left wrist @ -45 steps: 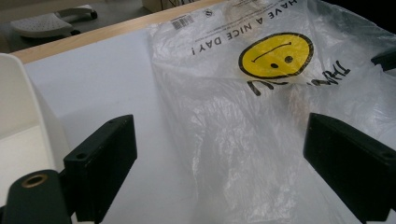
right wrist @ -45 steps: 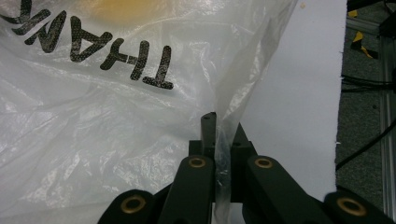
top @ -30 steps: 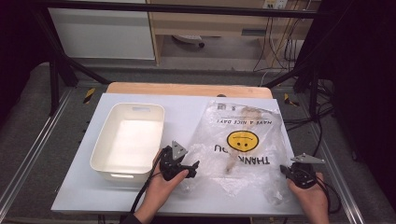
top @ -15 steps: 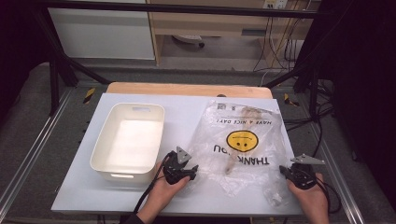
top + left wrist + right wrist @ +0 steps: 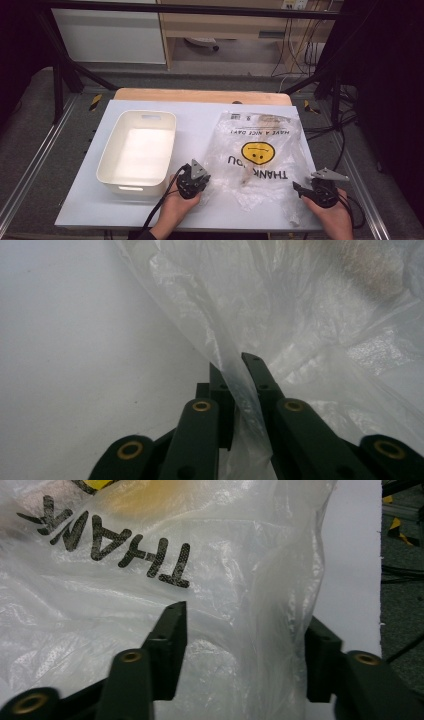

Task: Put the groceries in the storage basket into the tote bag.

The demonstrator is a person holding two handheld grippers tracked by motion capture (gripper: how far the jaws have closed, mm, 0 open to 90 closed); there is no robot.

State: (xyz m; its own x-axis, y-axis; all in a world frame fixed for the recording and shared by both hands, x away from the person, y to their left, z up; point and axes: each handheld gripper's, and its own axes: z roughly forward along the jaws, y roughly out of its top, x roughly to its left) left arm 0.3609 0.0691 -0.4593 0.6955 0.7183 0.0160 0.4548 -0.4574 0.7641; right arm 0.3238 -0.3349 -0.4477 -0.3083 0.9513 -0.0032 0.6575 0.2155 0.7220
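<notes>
1. Left gripper (image 5: 196, 181): jaws nearly together, pinching a fold of the plastic bag (image 5: 257, 160) at its near-left edge; they have just been closing, with the film between them.
2. Right gripper (image 5: 306, 191): jaws apart, just been opening. Bag film lies in the gap by the near-right corner; pads do not press it, as far as the blur allows.
3. Count: two grippers, two hands, one bag, one white tub (image 5: 136, 150), one table (image 5: 200, 117).
4. Against the frames from a second ago: left jaws stood wide then, now clamped; right jaws were shut then, now parted. Both hands sit in much the same places. Bag and tub unmoved.
5. Bag lies flat on the table's right half, just right of the tub, not touching it. Long axis runs from the near edge to the far edge. Yellow smiley and "THANK YOU" print read upside down from the person's side; crumpled end points toward the person.
</notes>
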